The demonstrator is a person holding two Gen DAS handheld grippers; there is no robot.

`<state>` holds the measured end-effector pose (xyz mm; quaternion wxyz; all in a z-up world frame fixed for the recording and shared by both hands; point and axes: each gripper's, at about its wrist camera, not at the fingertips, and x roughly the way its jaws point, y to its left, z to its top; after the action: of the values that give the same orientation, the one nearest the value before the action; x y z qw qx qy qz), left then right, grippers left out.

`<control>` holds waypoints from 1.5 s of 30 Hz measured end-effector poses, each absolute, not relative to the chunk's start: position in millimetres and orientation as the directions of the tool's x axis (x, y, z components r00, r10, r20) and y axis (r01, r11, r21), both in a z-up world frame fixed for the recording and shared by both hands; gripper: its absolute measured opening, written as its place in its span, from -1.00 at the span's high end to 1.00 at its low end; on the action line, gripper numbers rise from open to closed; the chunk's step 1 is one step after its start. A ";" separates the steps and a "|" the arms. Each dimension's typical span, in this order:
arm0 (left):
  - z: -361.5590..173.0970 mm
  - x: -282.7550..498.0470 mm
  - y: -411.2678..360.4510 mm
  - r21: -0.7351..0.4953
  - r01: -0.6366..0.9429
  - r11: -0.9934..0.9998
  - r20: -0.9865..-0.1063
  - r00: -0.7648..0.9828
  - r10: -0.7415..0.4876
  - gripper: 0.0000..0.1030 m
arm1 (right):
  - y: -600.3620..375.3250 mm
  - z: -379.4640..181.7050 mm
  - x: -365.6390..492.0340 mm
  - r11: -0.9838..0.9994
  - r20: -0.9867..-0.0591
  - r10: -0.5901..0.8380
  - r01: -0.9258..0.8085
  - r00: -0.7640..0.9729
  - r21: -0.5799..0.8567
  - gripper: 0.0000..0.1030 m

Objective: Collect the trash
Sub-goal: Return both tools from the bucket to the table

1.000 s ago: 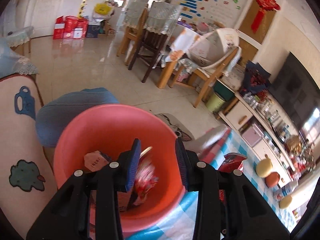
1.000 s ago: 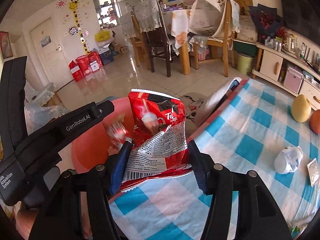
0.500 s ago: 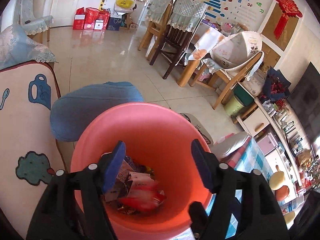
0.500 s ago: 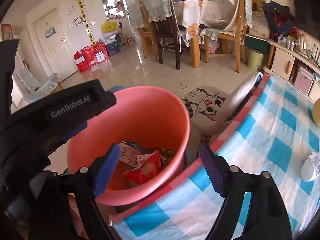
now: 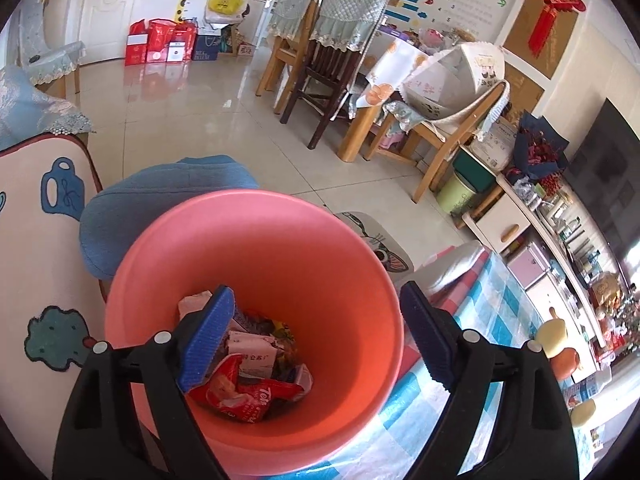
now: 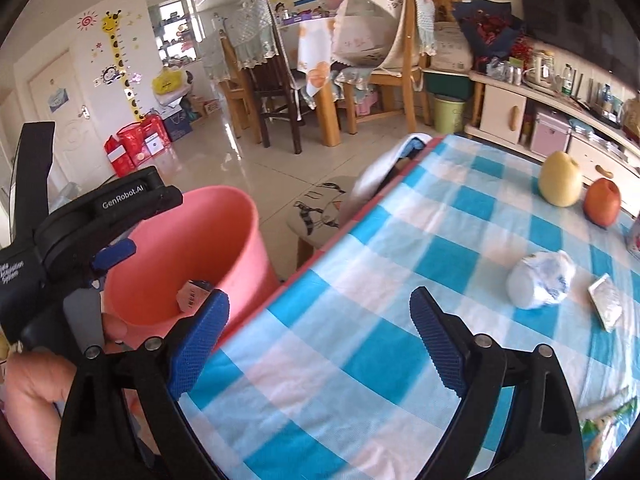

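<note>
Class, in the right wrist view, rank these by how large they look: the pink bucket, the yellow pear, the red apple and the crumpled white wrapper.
1. pink bucket, though nearest the camera
2. crumpled white wrapper
3. yellow pear
4. red apple

The fruits lie farther off, so true sizes stay unsure.

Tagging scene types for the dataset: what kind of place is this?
Most likely a home's living and dining room: wooden dining chairs with fabric covers, a giraffe height chart on the wall, and a checked tablecloth with fruit on it.
</note>
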<state>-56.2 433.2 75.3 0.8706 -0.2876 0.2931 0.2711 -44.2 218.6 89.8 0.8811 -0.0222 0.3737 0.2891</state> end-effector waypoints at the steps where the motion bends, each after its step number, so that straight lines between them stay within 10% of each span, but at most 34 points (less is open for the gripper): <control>1: 75.3 -54.9 430.9 -0.344 -0.633 0.694 -0.666 0.685 0.295 -0.66 | 213.0 90.3 -46.0 0.834 -0.671 0.489 -0.523 0.557 0.173 -0.77; 45: 71.6 23.3 218.8 -0.153 0.063 0.986 -0.642 0.752 -0.148 -0.70 | -64.5 78.6 -24.6 0.954 -0.689 0.287 -0.131 0.665 0.270 -0.81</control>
<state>23.3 218.8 71.6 0.9340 -0.0611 0.3474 -0.0566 -24.6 -64.5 78.6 0.9070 0.0991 0.3927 0.1152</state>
